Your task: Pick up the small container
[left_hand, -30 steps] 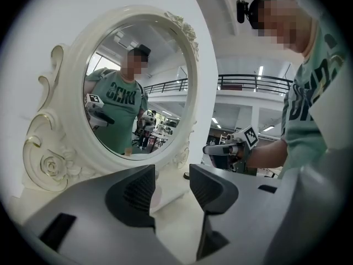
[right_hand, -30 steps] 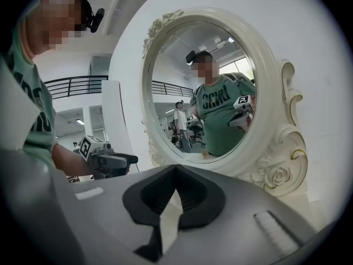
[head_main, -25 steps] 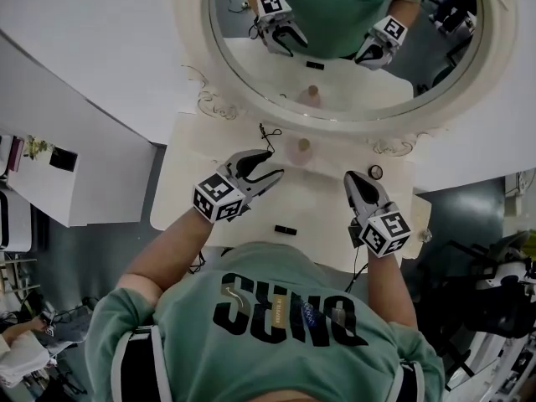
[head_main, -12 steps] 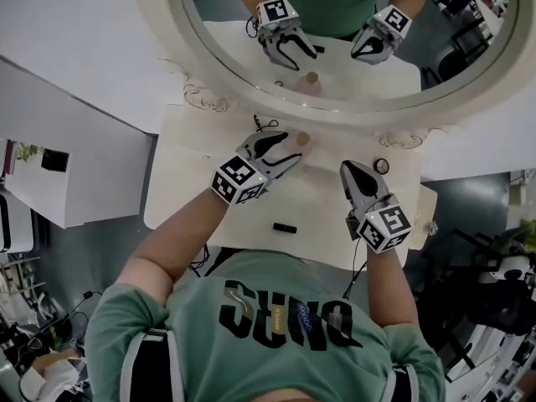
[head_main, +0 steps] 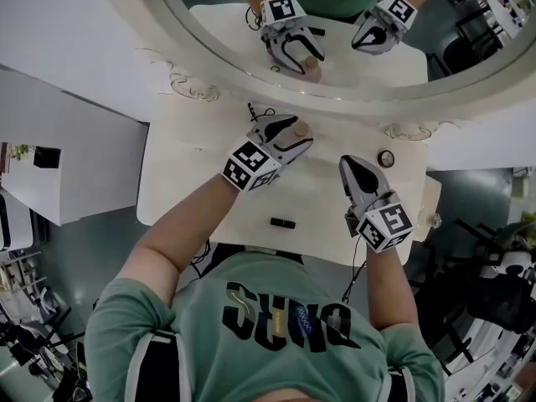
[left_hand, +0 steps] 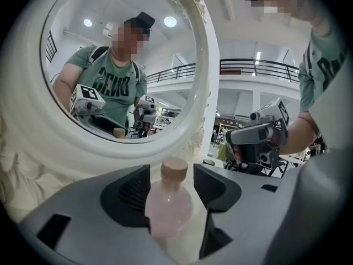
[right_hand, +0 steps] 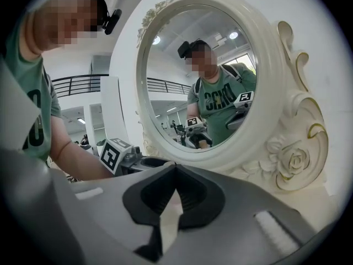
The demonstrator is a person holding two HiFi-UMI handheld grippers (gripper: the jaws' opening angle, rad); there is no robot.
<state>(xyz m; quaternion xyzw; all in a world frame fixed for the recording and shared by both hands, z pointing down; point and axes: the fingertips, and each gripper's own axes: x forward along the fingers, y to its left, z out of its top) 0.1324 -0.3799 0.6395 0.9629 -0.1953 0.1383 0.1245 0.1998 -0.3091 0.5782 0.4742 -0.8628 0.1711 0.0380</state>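
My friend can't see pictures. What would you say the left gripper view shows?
A small pink container with a tan cap stands between the opening jaws of the left gripper, which do not press on it. Behind it is a big round mirror in a white frame, reflecting a person in a green shirt.

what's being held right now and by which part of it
Nothing yet. The left gripper is opening its jaws around the small pink container, whose body stands between them, not gripped. The right gripper is shut, empty.
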